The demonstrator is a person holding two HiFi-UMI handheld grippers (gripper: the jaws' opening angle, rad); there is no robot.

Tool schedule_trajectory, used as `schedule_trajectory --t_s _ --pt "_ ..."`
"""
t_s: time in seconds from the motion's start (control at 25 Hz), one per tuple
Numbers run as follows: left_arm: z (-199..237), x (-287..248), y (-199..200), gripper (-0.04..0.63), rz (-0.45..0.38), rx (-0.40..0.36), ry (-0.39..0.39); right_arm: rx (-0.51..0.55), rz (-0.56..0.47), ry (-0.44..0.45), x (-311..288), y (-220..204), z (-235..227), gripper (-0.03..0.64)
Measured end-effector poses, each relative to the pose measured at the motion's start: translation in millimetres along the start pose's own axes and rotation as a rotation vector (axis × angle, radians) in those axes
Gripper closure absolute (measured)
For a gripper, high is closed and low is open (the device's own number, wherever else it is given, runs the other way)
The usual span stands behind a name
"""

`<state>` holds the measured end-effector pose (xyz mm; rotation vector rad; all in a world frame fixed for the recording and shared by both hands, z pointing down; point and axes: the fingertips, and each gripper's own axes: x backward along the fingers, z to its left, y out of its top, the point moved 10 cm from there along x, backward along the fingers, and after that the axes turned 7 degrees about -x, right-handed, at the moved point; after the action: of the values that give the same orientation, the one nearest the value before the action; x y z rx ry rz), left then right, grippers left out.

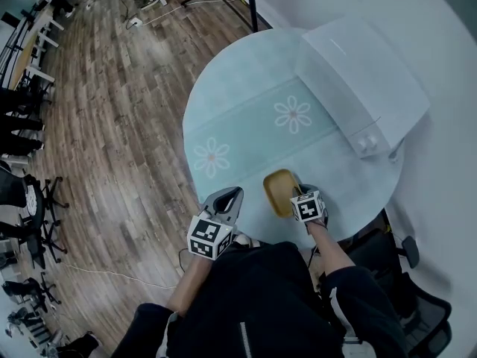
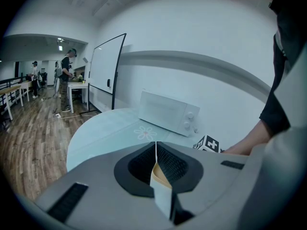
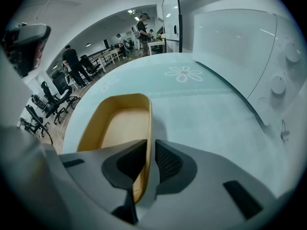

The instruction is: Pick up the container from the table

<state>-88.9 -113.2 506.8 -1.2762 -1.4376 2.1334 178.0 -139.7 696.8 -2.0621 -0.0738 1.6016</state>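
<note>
A yellow oblong container [image 1: 280, 191] rests on the round table [image 1: 246, 118] close to its near edge. My right gripper [image 1: 299, 193] is at the container's right side. In the right gripper view its jaws straddle the container's [image 3: 120, 123] right wall, one inside and one outside, and the right gripper [image 3: 149, 145] is shut on that wall. My left gripper [image 1: 232, 195] hangs at the table's edge left of the container, apart from it. The left gripper [image 2: 156, 145] is shut with its tips together and holds nothing. A tan sliver shows through the slit below them.
A white microwave [image 1: 365, 80] stands on the far right of the table, also seen as the microwave [image 2: 168, 111] and the microwave [image 3: 240, 47]. The pale blue cloth has flower prints [image 1: 292, 115]. Office chairs [image 1: 395, 289] and wood floor surround the table; people stand far off.
</note>
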Motion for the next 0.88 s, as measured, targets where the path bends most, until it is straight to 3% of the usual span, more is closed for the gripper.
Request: schedule_trajectory --t_s 0.24,0.6,0.88 --pt "-2.2 1.0 -1.4 0.575 0.002 0.001 0.006 0.006 -0.002 0.008 -0.6 -0.1 3.9 0.583" --pt "-4.2 -5.4 1.5 0.575 0.008 0.004 0.008 -0.015 -0.004 0.025 3.5 2.5 -0.1 0.589" --pt "6.3 -13.5 5.6 0.575 0.001 -0.006 -0.028 -0.128 -0.029 0.010 10.5 1.9 -4.7 0.589"
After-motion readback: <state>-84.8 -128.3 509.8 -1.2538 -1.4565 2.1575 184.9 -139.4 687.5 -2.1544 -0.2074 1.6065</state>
